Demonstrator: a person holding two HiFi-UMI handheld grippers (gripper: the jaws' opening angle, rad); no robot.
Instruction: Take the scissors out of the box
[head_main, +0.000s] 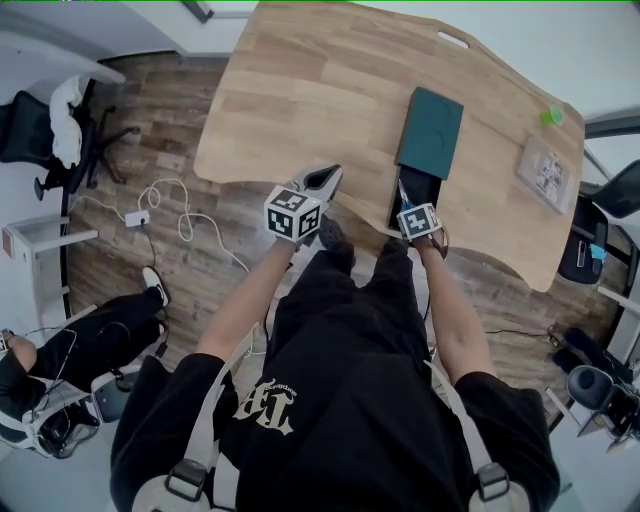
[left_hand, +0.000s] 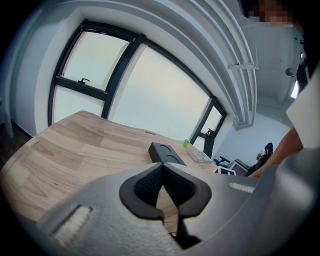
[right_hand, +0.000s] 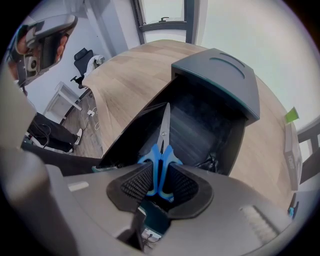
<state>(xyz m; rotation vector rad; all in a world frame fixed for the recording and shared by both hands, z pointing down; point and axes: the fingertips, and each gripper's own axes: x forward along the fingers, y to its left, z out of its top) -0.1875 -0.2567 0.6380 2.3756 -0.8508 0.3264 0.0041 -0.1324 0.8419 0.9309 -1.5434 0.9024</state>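
While in right claw, blue-handled scissors

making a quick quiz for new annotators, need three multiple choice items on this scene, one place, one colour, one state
1. Where is the lid of the box?
A. on the floor
B. at the box's far end, away from the person
C. under the table

2. What colour are the handles of the scissors?
A. red
B. yellow
C. blue

3. How do the jaws of the left gripper stand?
A. together, with nothing between them
C. clamped on the lid
B. clamped on the scissors

Answers:
1 B: both the head view and the right gripper view show the dark teal lid at the far end of the open box.
2 C: the handles between the pads of the right gripper are blue.
3 A: in the left gripper view the tips meet, and only the table shows beyond them.
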